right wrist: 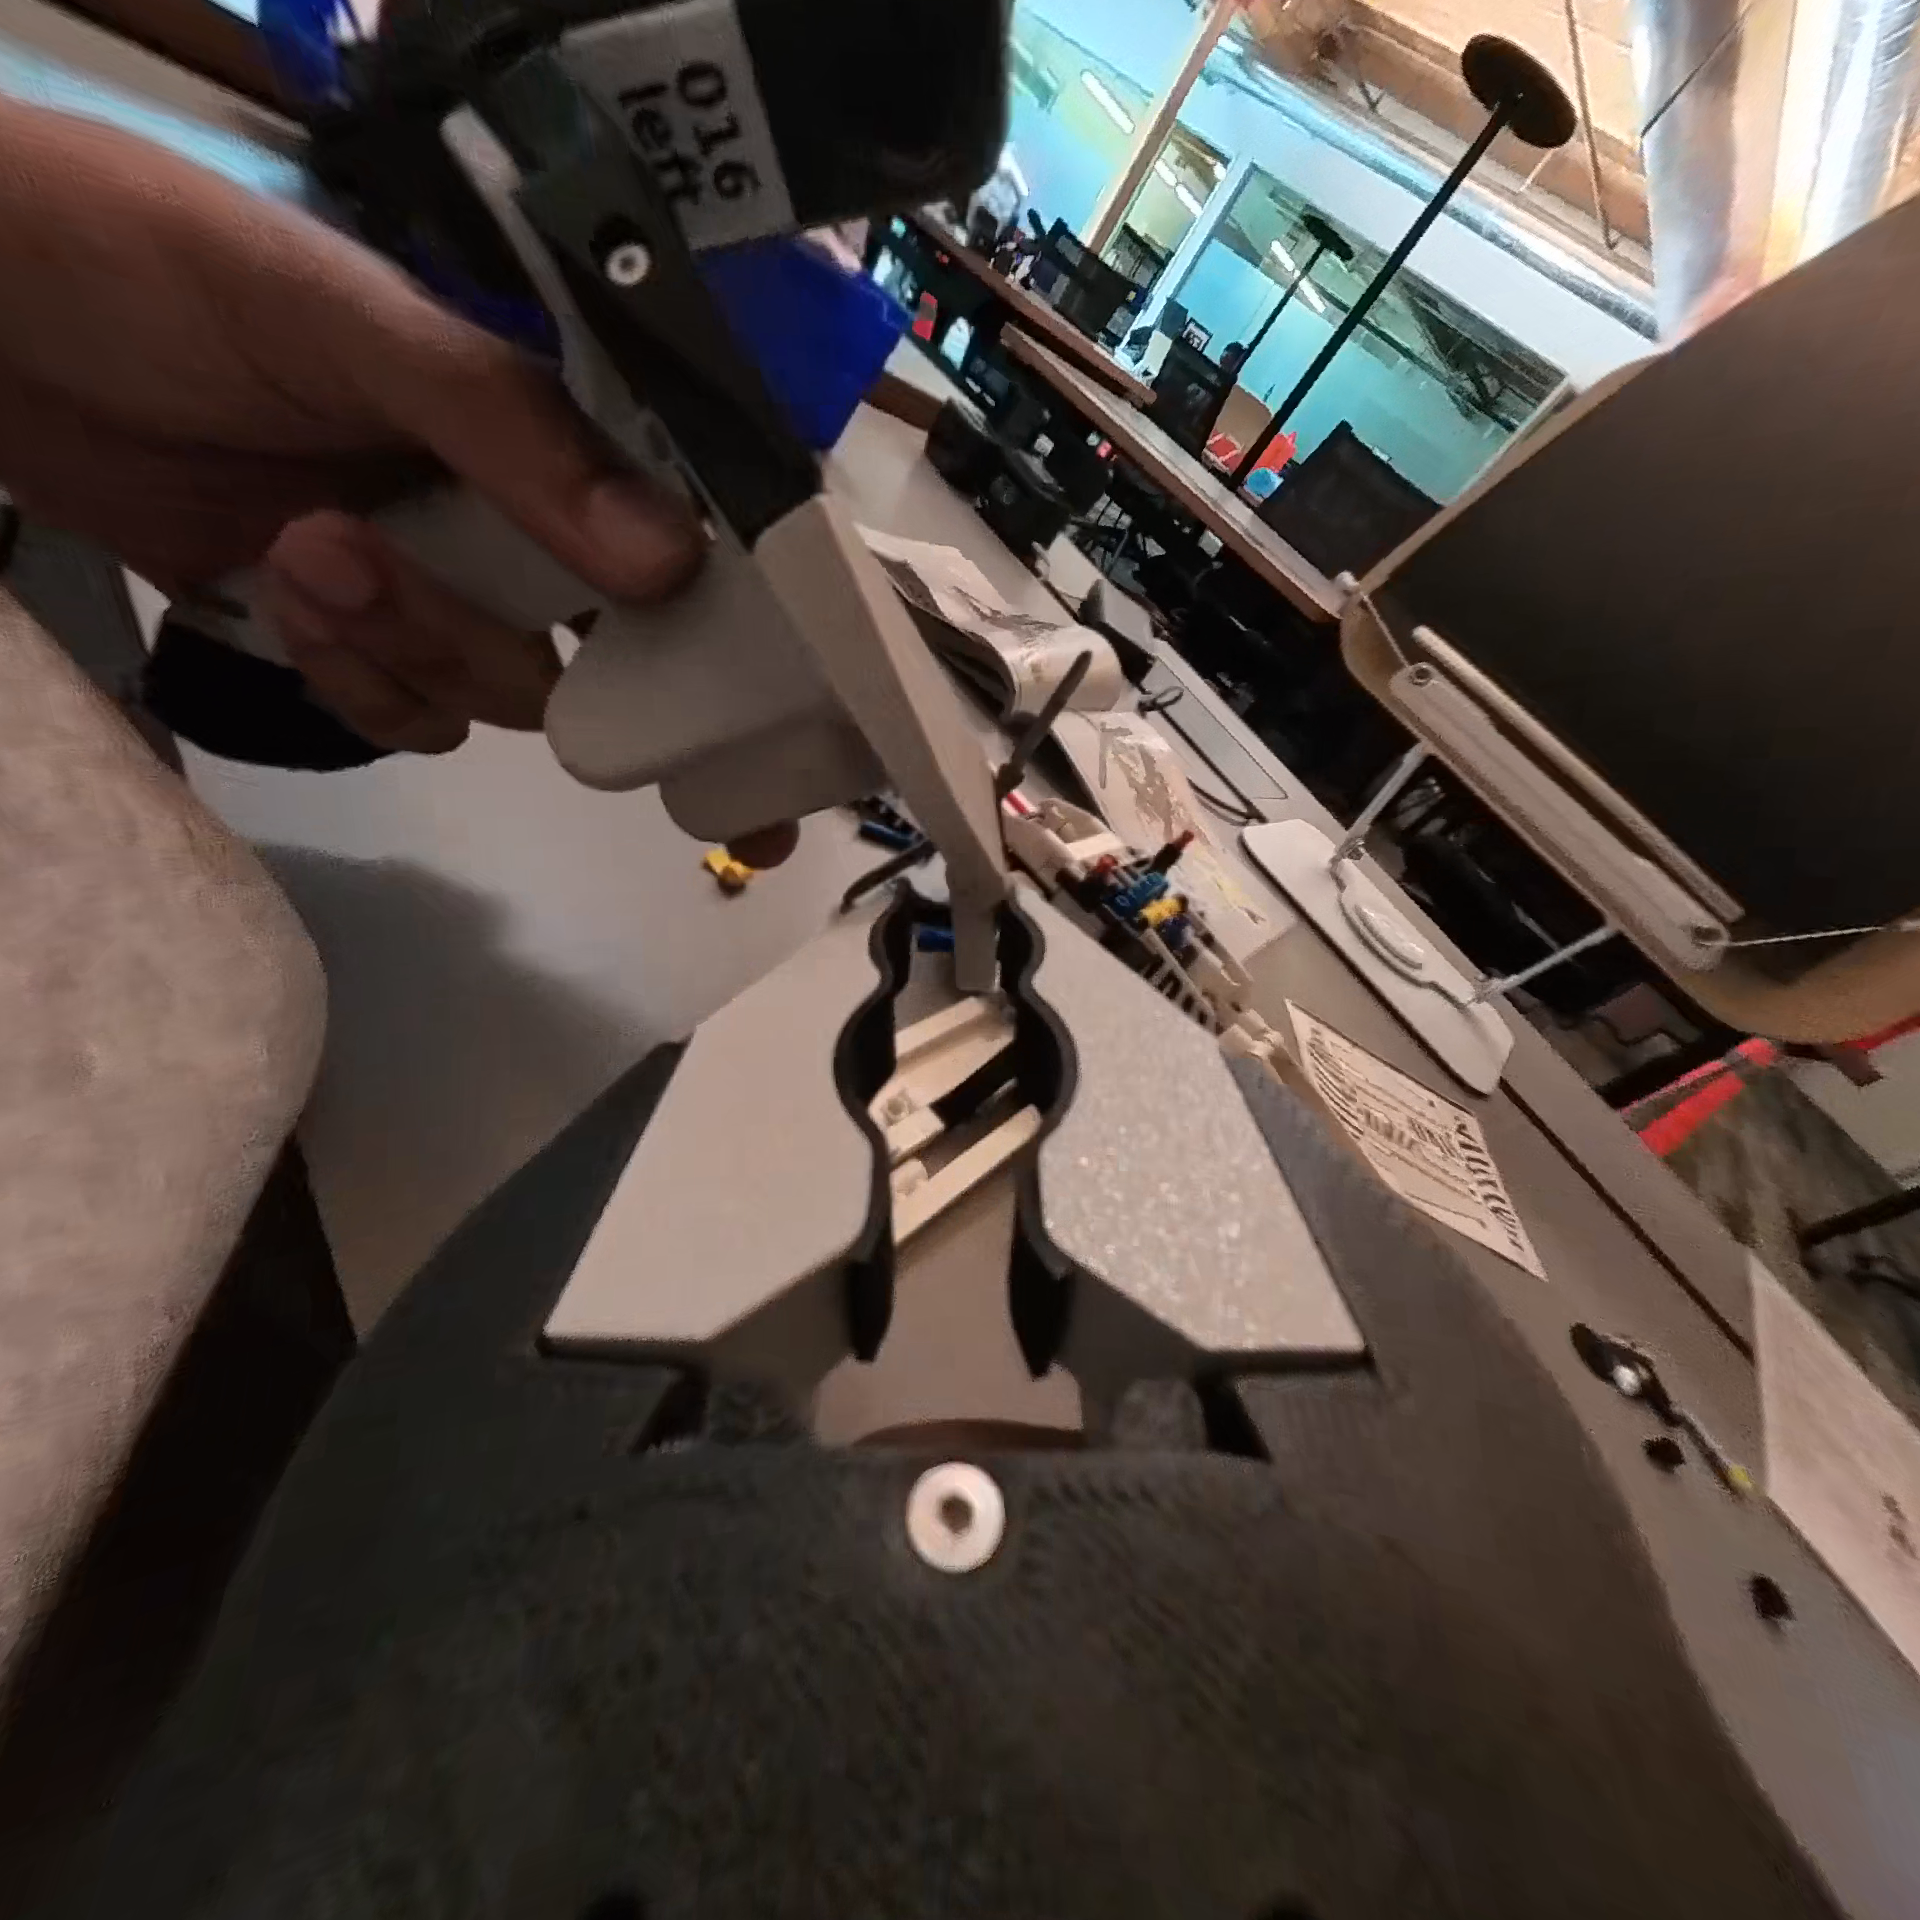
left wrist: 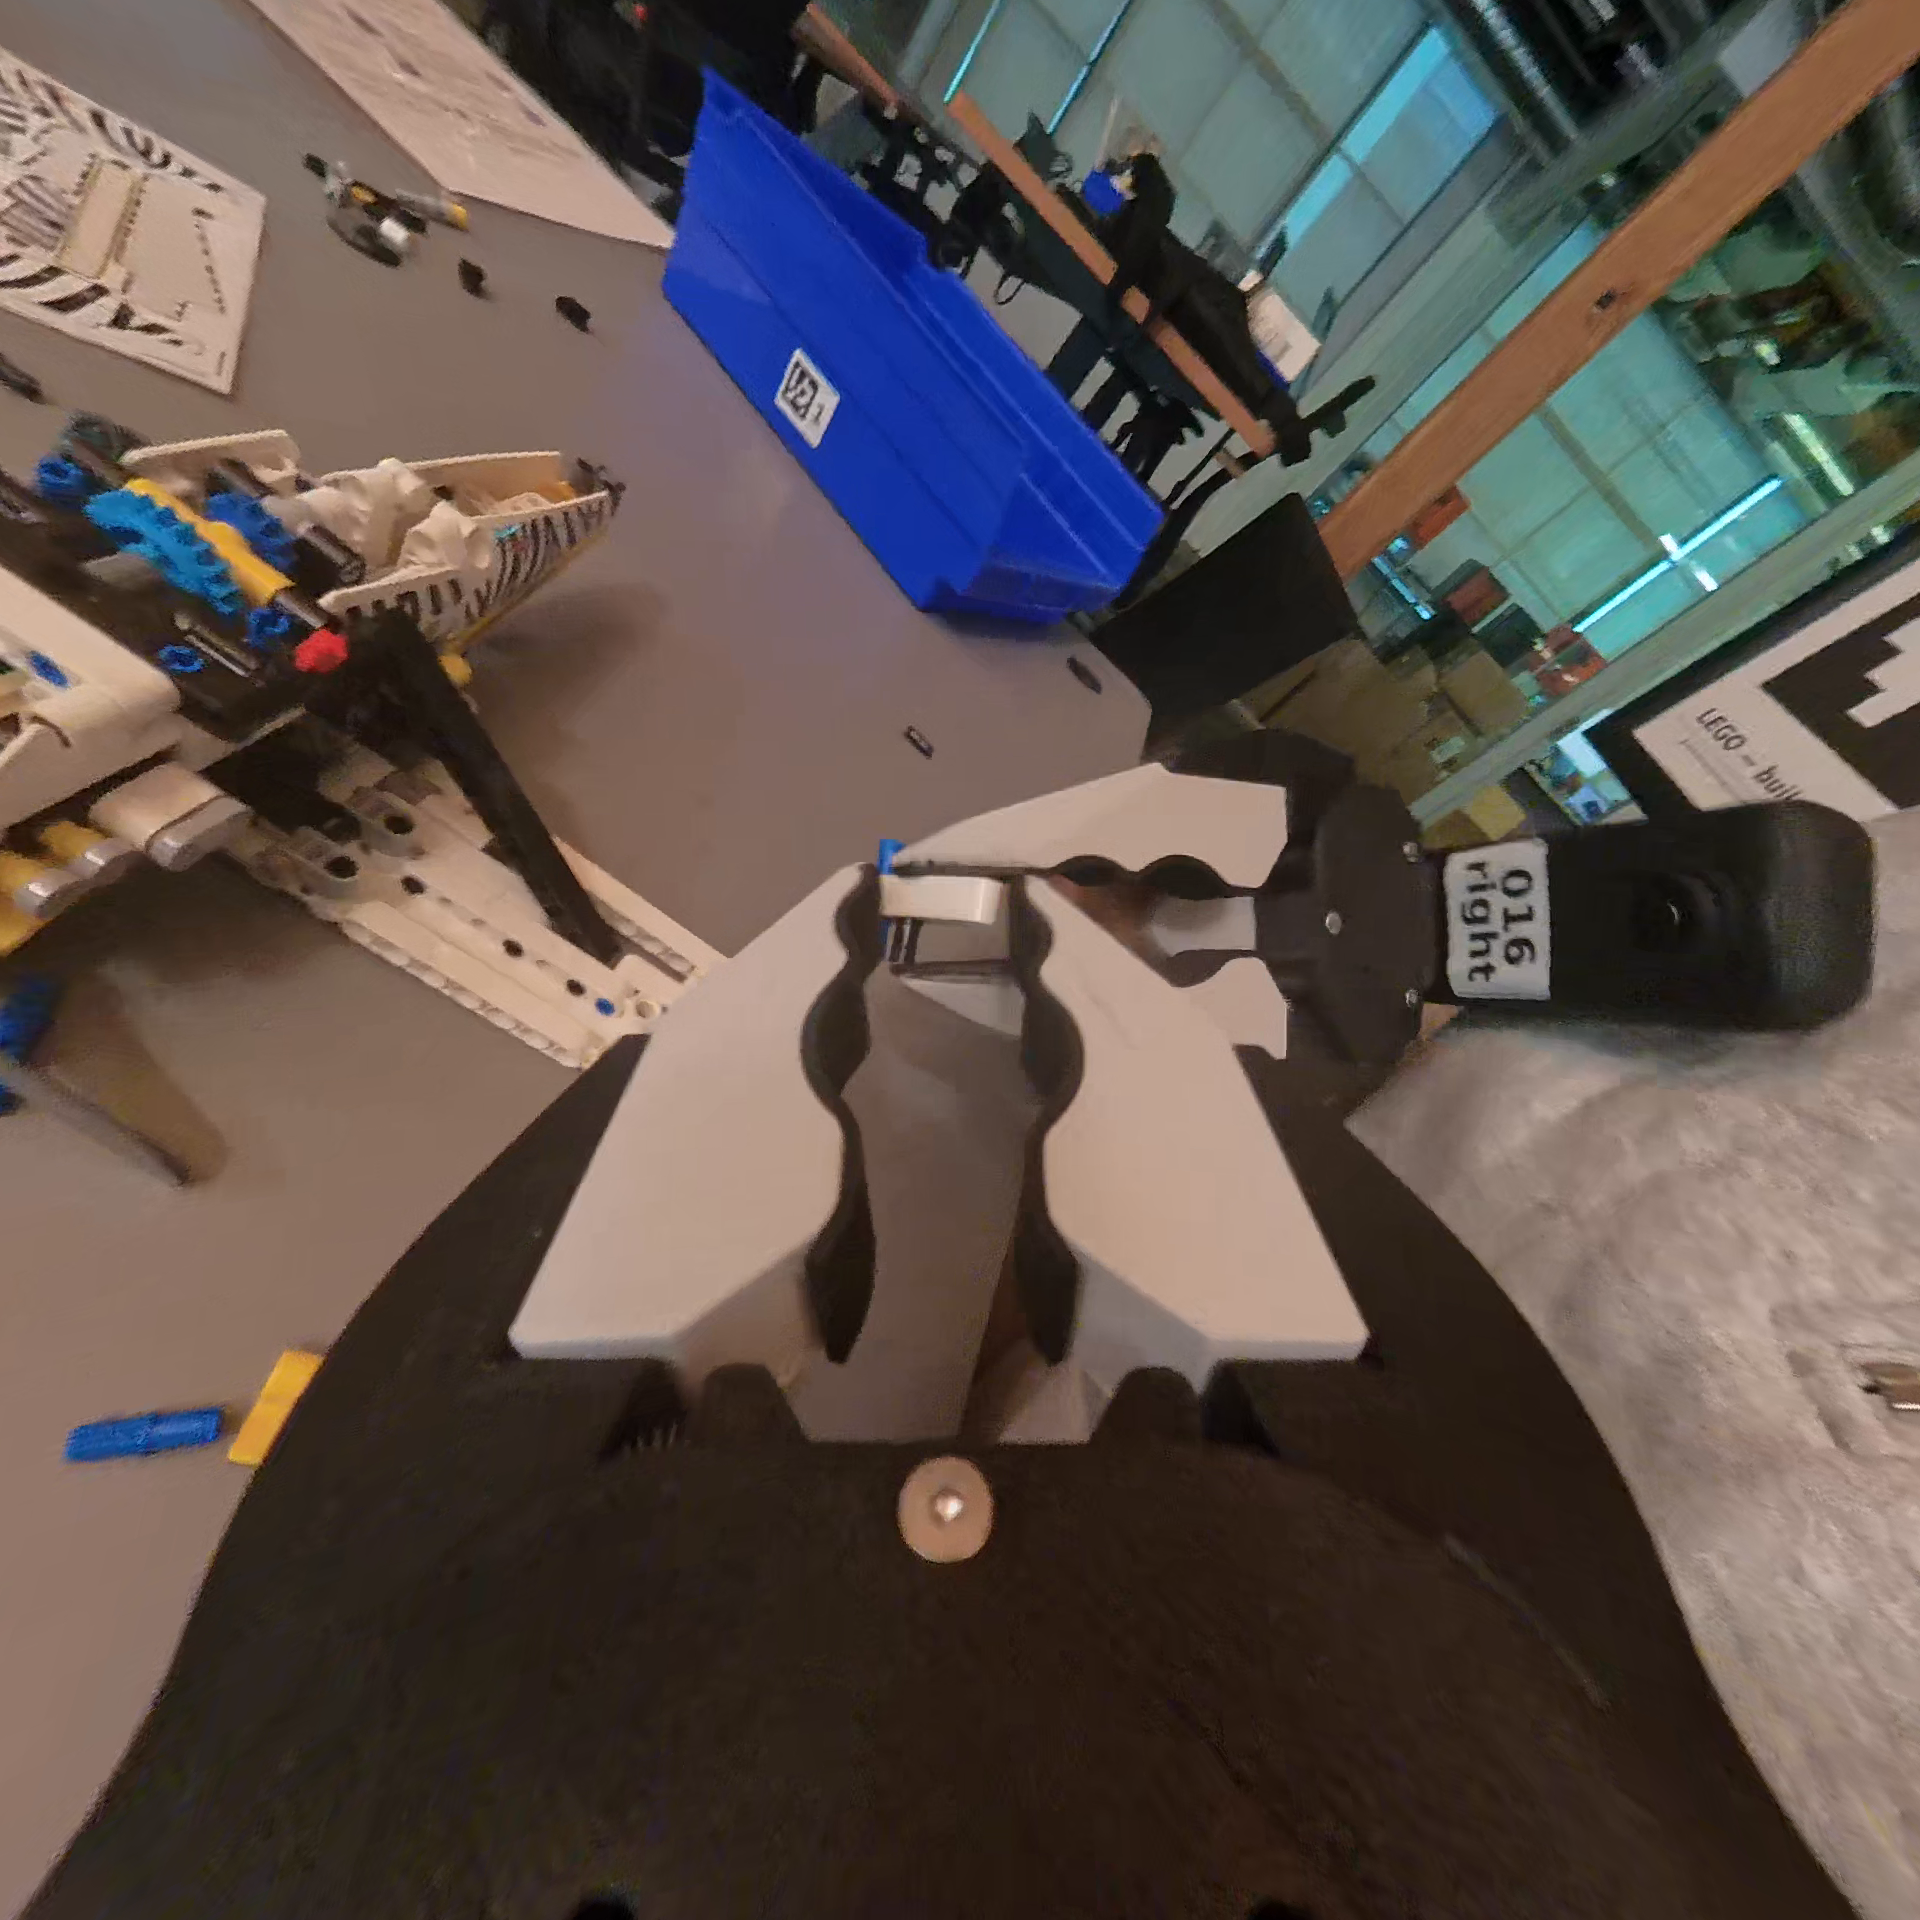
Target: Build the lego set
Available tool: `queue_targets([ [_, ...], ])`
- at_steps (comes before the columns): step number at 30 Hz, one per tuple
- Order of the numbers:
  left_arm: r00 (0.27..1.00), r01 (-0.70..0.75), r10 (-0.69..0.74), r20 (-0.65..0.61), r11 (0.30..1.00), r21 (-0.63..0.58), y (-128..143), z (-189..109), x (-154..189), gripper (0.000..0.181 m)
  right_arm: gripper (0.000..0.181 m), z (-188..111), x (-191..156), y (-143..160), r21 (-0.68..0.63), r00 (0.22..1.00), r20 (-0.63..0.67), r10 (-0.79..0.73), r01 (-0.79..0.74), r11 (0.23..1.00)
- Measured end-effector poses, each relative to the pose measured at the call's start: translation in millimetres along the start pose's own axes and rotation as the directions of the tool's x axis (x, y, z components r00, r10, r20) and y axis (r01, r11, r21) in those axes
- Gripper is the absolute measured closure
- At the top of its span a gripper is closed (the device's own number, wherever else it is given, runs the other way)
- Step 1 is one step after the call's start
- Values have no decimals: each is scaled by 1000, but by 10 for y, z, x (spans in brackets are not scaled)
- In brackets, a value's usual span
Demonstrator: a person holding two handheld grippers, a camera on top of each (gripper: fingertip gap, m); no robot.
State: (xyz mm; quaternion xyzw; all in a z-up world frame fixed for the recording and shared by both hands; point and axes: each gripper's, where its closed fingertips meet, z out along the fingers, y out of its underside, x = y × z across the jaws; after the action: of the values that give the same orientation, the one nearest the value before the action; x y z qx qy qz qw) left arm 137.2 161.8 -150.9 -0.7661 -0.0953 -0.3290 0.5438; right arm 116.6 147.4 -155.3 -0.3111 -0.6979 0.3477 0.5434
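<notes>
Grey table (left wrist: 727,665) carries a blue bin (left wrist: 894,374) and the half-built lego model (left wrist: 260,665). Above its near edge, the left gripper (left wrist: 940,914) and right gripper (right wrist: 951,1039) both pinch one small white-and-black lego piece (left wrist: 940,899), tips meeting.

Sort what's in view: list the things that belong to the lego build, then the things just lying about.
Job in hand:
left gripper, holding a small white lego piece
right gripper, holding a white lego assembly
partly built lego model
loose blue pin and yellow piece
sticker sheet

Lying about:
blue bin
monitor
</notes>
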Motion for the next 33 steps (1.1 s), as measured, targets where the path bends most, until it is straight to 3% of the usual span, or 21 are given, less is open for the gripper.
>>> queue_targets([
  [3,999,-9,11,37,999,-42,48,17,-74,167,166,46,-15,114,-89,995,-6,-99,98,991],
  [7,998,-37,39,58,998,-44,60,-10,-103,175,164,52,-66,110,-92,995,12,-98,99,991],
  [14,998,48,-49,40,999,21,49,-119,-172,176,147,-87,85,54,-23,983,-27,180,-181,983],
  [21,998,60,-59,-31,997,52,51,-145,-60,176,141,-159,211,-2,53,842,59,536,-539,841],
  [24,999,23,-22,-31,999,26,86,-140,-21,176,145,-177,220,-79,92,807,98,583,-590,802],
  [27,998,6,-6,-59,1000,10,108,-146,50,176,164,-172,95,-87,56,795,172,582,-598,799],
  [33,1000,2,-3,-16,998,-66,247,-160,-30,176,154,-145,-104,-29,-30,755,243,609,-622,783],
])
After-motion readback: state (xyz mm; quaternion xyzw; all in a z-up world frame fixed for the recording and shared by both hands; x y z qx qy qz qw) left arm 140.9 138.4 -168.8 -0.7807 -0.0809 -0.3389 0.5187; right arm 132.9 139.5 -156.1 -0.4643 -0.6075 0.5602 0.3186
